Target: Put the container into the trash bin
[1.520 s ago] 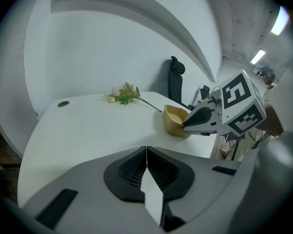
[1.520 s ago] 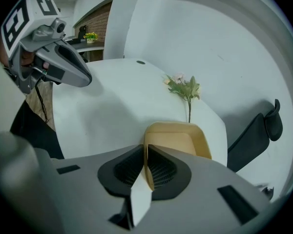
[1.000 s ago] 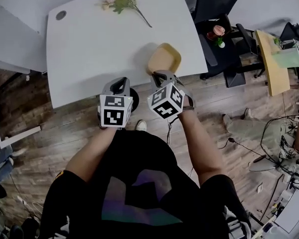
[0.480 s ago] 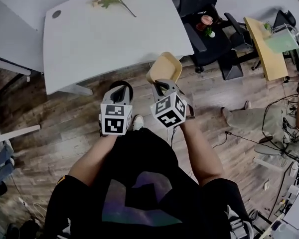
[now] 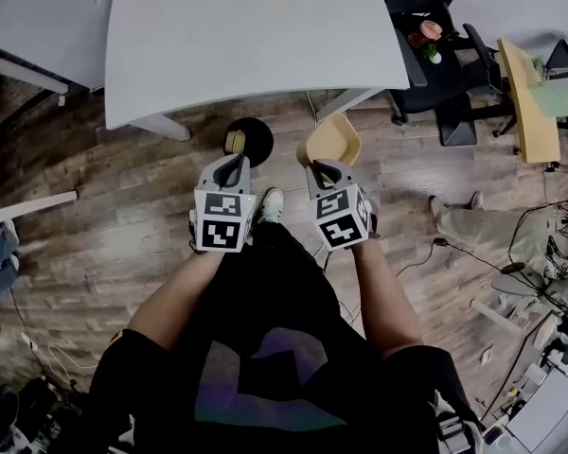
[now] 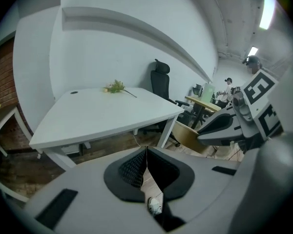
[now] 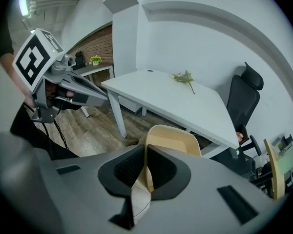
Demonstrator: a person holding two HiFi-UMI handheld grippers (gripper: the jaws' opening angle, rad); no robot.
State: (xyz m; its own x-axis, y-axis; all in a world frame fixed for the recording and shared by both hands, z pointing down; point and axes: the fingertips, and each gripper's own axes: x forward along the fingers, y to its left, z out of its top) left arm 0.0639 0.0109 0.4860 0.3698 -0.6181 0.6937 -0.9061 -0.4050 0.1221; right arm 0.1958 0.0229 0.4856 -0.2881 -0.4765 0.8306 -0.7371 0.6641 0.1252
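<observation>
My right gripper (image 5: 320, 166) is shut on the rim of a tan, shallow container (image 5: 333, 140), which hangs in the air over the wooden floor just off the table's front edge. In the right gripper view the container (image 7: 173, 140) stands on edge, pinched between the jaws of that gripper (image 7: 145, 172). The left gripper (image 5: 230, 165) is shut with nothing in it; its jaws (image 6: 146, 167) meet in the left gripper view. A round black trash bin (image 5: 248, 138) stands on the floor under the table edge, just beyond the left gripper, with something yellowish inside.
The white table (image 5: 237, 45) fills the top of the head view, with a flower sprig (image 6: 118, 87) at its far side. A black office chair (image 5: 426, 36) is at the right, and a wooden side table (image 5: 530, 97) beyond. A person's shoe (image 5: 271, 203) shows between the grippers.
The container has been carried off the table and back toward me, now held over the floor. Both grippers have drawn away from the table, and the bin has come into view.
</observation>
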